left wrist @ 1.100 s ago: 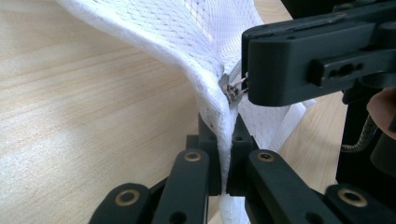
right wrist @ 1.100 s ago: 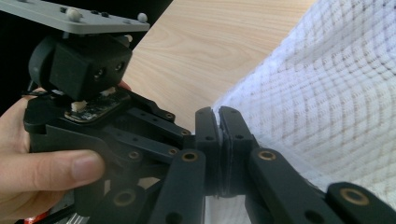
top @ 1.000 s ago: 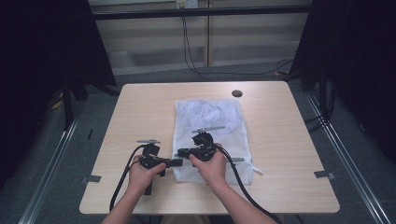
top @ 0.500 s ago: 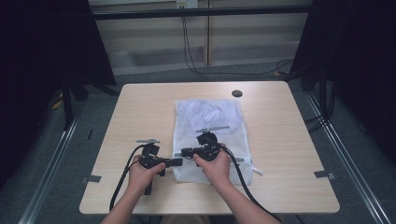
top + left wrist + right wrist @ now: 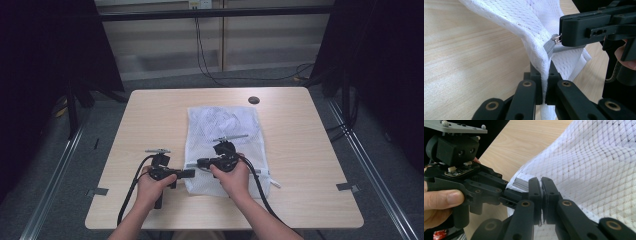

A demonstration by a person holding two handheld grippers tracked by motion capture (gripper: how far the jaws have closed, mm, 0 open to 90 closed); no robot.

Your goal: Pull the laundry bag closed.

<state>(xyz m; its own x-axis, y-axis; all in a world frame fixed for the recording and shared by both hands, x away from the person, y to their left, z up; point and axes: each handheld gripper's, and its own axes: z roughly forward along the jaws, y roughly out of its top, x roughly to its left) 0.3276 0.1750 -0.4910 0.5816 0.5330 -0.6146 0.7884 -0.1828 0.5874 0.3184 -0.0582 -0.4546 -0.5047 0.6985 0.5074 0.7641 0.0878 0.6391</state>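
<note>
Mesh bag (image 5: 222, 145) lies flat, mid-bench toward the near edge, long axis front-to-back. Left hand-held gripper (image 5: 544, 82) is clamped on the bag's near-left corner. Right hand-held gripper (image 5: 541, 195) is closed on the zipper pull (image 5: 555, 39). Zipper runs rightward along the near edge, away from the left.

i am working in a lab-style recording bay: a bare wooden table (image 5: 150, 115) on grey floor (image 5: 95, 130), black curtains (image 5: 45, 65) left and right, cables (image 5: 202, 55) hanging down the far wall.
</note>
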